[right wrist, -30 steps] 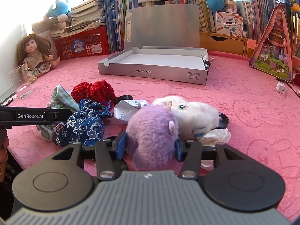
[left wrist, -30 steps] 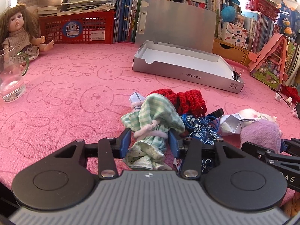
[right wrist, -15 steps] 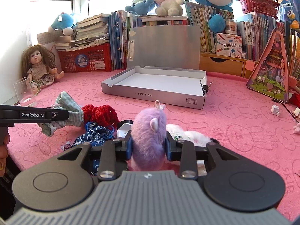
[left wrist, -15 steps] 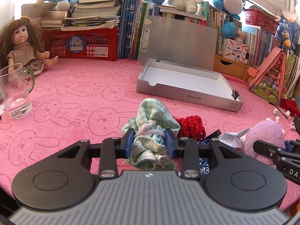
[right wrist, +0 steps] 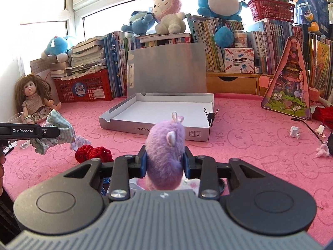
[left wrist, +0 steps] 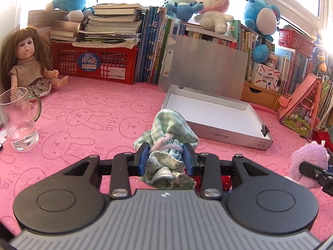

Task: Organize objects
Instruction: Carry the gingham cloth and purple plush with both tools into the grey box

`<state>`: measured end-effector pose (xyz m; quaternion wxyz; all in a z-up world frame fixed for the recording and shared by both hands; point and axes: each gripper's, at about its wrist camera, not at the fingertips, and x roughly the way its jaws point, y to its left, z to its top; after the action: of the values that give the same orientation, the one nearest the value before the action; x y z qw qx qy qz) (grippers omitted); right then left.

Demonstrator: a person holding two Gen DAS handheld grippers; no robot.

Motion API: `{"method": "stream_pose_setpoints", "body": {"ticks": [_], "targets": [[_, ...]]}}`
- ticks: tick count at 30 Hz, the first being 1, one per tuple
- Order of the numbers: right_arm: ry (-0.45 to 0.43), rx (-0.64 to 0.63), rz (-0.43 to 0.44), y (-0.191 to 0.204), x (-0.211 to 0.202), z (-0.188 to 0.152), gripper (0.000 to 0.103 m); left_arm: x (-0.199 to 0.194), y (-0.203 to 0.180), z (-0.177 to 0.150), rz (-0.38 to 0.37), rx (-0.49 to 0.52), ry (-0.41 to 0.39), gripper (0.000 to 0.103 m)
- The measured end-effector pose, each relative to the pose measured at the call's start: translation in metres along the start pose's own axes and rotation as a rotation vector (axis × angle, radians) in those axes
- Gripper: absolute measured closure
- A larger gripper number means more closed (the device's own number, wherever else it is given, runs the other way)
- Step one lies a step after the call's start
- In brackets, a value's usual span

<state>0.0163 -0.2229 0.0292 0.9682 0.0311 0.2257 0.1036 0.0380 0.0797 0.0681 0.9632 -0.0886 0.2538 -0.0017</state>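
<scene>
My left gripper (left wrist: 166, 156) is shut on a green checked cloth bundle (left wrist: 170, 129) and holds it above the pink mat; it also shows at the left of the right wrist view (right wrist: 56, 132). My right gripper (right wrist: 164, 160) is shut on a purple plush toy (right wrist: 165, 145), lifted off the mat; the toy shows at the right edge of the left wrist view (left wrist: 308, 160). The open silver box (right wrist: 158, 125) with a white inside lies ahead of both grippers, lid upright. A red crocheted piece (right wrist: 93, 153) lies on the mat between the grippers.
A glass mug (left wrist: 18, 123) stands at the left, a doll (left wrist: 27, 62) behind it. A red basket (left wrist: 93, 62), books and plush toys line the back. A pink triangular case (right wrist: 289, 87) leans at the right. A binder clip (right wrist: 210, 117) sits on the box corner.
Both grippers have risen from the pile with their loads, the cloth bundle and the purple plush, and now sit higher and nearer the silver box.
</scene>
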Motion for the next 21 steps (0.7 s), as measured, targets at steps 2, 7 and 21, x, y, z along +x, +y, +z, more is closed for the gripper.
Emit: {"method": "stream_pose_setpoints", "body": {"ticks": [2, 7, 21], "targets": [[-0.001, 0.007, -0.003, -0.003, 0.002, 0.002, 0.066, 0.003, 0.000, 0.003, -0.008, -0.004, 0.001, 0.062], [0.015, 0.048, -0.009, -0.011, 0.010, 0.007, 0.066, 0.009, 0.006, 0.009, -0.095, -0.076, 0.034, 0.062], [0.028, 0.089, -0.025, -0.021, 0.021, 0.011, 0.066, 0.013, 0.006, 0.023, -0.168, -0.124, 0.047, 0.062]]}}
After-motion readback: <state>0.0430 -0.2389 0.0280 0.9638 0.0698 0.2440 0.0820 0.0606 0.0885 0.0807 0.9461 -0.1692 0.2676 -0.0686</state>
